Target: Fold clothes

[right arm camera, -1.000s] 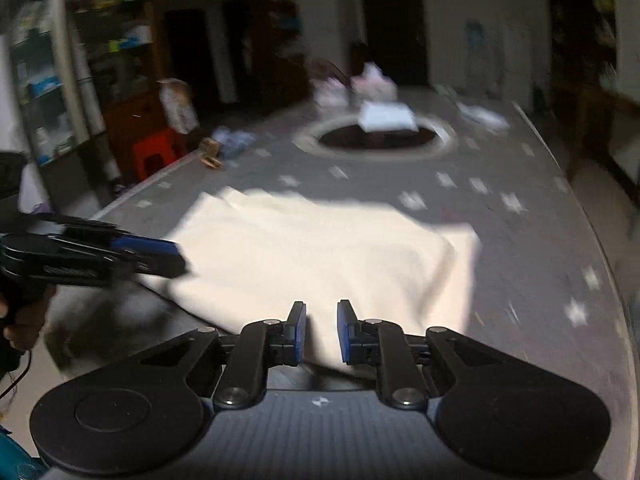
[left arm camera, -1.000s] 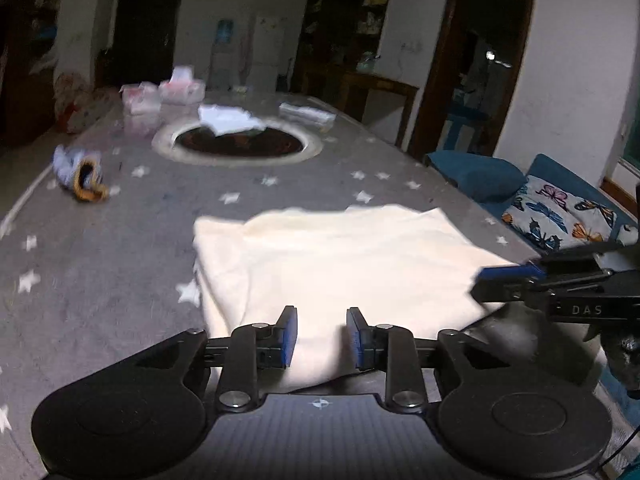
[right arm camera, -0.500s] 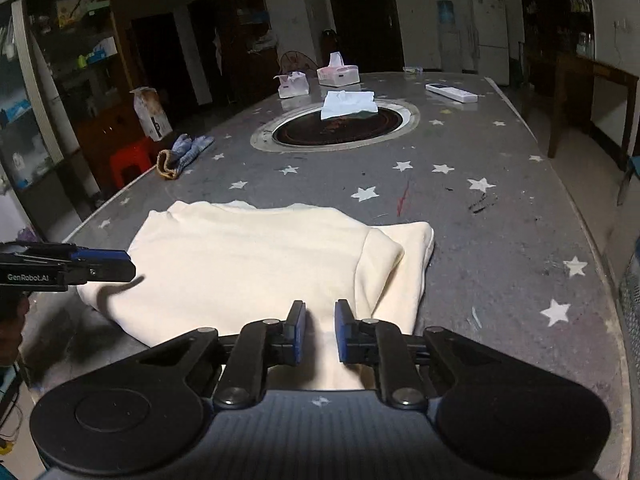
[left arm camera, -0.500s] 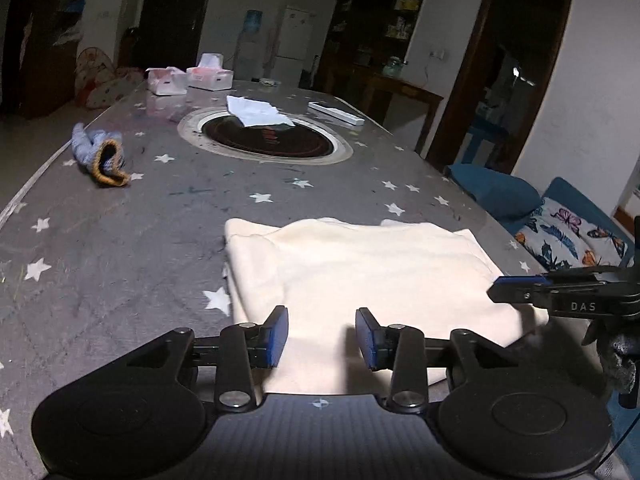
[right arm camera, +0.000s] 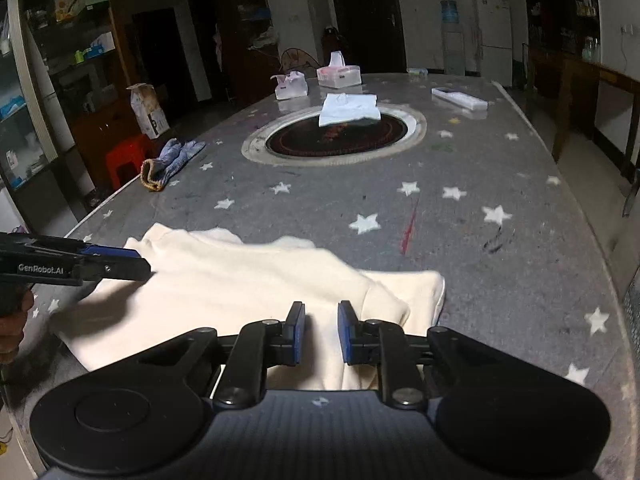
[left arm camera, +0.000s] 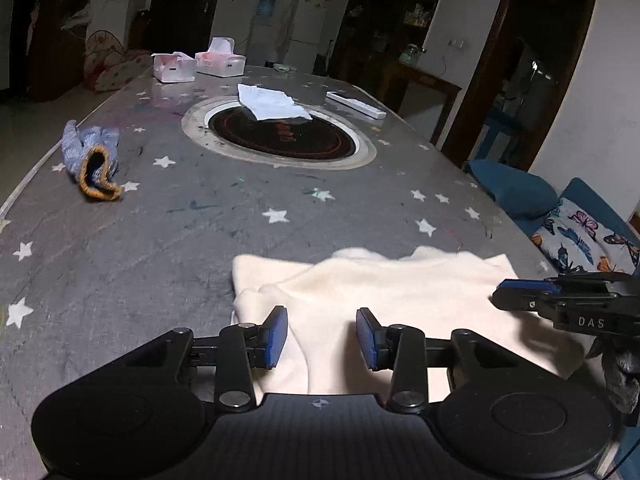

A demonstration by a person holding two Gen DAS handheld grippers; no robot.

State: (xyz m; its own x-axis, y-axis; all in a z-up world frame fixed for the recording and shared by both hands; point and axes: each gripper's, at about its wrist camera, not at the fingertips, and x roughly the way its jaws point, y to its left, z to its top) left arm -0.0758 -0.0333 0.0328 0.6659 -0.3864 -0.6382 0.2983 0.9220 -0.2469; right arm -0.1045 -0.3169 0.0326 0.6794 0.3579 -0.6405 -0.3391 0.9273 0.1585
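A cream garment lies folded on the grey star-patterned table, near its front edge. It also shows in the right wrist view. My left gripper is open and empty, just above the garment's near left part. My right gripper is open with a narrower gap and empty, above the garment's near right part. Each gripper shows in the other's view: the right one at the garment's right edge, the left one at its left edge.
A round black hotplate sits in the table's middle with a folded white cloth on it. A blue glove lies at the left. Two tissue boxes and a white remote lie at the far end. A blue sofa stands right.
Both grippers have pulled back towards the near edge and lowered. The left gripper's jaws have opened wider. The garment now lies still, with its folded layer settled.
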